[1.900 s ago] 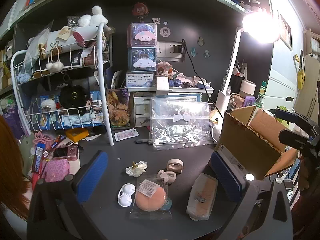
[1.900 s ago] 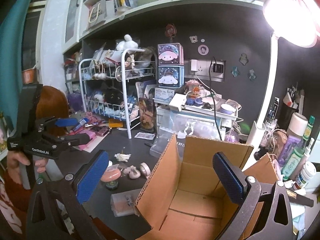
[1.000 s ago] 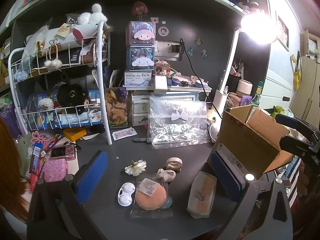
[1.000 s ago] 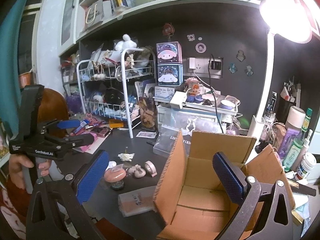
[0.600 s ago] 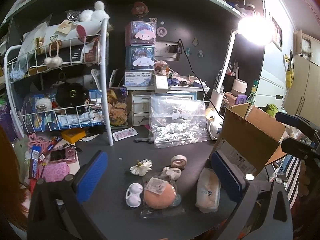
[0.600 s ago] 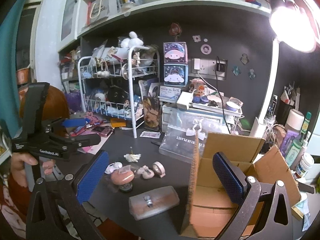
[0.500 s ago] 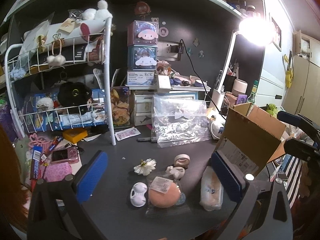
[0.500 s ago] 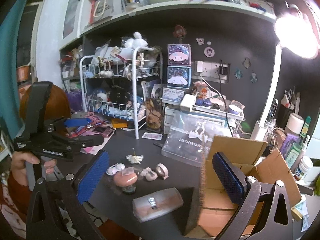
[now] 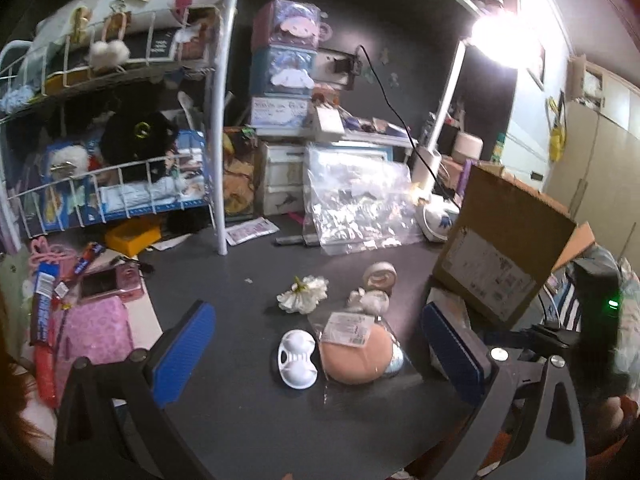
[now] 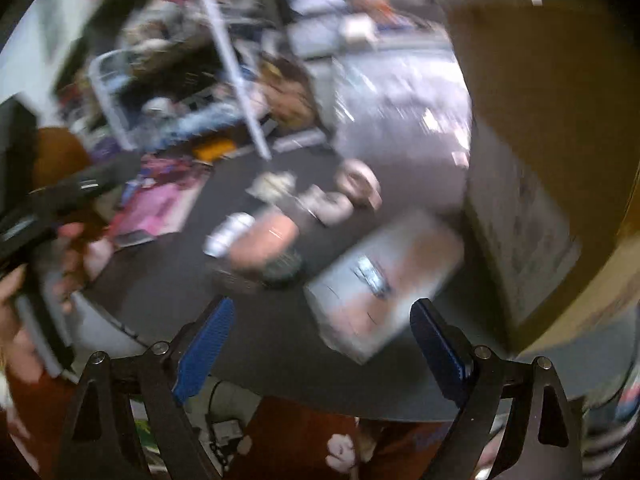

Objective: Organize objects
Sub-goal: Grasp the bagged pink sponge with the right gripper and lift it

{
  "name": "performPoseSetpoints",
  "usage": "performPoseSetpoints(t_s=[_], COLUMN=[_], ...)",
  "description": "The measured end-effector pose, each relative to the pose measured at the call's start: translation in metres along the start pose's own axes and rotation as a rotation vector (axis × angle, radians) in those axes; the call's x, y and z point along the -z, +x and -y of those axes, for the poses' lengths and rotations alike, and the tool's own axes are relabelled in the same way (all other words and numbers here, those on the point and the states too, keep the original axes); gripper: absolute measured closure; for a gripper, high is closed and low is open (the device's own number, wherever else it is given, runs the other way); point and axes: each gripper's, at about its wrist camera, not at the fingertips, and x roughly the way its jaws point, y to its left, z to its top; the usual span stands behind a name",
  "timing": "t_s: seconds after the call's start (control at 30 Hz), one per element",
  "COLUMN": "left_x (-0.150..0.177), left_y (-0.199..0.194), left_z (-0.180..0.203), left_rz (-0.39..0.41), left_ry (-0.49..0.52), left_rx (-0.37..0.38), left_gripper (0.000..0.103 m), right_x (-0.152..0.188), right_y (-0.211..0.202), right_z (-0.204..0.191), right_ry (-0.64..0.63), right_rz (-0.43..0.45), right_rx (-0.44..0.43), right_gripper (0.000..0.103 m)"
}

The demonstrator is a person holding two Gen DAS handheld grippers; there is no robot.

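Note:
On the dark desk lie a bagged peach powder puff (image 9: 354,346), a white contact lens case (image 9: 297,360), a white flower (image 9: 304,289), a tape roll (image 9: 380,276) and a small pale figurine (image 9: 368,299). A flat wrapped packet (image 10: 384,276) lies beside the cardboard box (image 9: 500,252). My left gripper (image 9: 320,356) is open and empty above the puff and case. My right gripper (image 10: 320,344) is open and empty, low near the desk's front edge before the packet; its view is blurred.
A white wire rack (image 9: 120,128) full of items stands at the back left. Stacked small drawers (image 9: 286,68), a clear plastic bag (image 9: 356,208) and a lamp (image 9: 492,36) stand behind. Pink items and a camera (image 9: 108,284) lie at the left.
My right gripper has swung down and left, from over the open box to low in front of the packet. My left gripper has moved closer to the small objects.

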Motion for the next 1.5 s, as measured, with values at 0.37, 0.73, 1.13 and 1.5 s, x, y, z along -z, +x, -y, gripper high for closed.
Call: performPoseSetpoints(t_s=[0.37,0.73,1.13,1.5], left_x=[0.007,0.006,-0.014,-0.066], left_y=[-0.001,0.011,0.019,-0.006], left_z=[-0.005,-0.004,0.014,0.032], left_rz=[0.015,-0.039,-0.068,0.01], left_ry=[-0.006,-0.017,-0.036,-0.063], left_rx=[0.002,0.104,0.177,0.211], left_gripper=[0.001,0.001,0.002,0.038], right_x=[-0.017,-0.015,-0.019,-0.074], right_y=[0.044,0.052,0.027,-0.048], right_z=[0.011,0.0,-0.015,-0.06], right_ry=[0.026,-0.09,-0.233,-0.447], right_rz=[0.012,0.017,0.061,0.202], right_rx=[0.131,0.255,0.133,-0.19], right_gripper=[0.014,0.04,0.069,0.069])
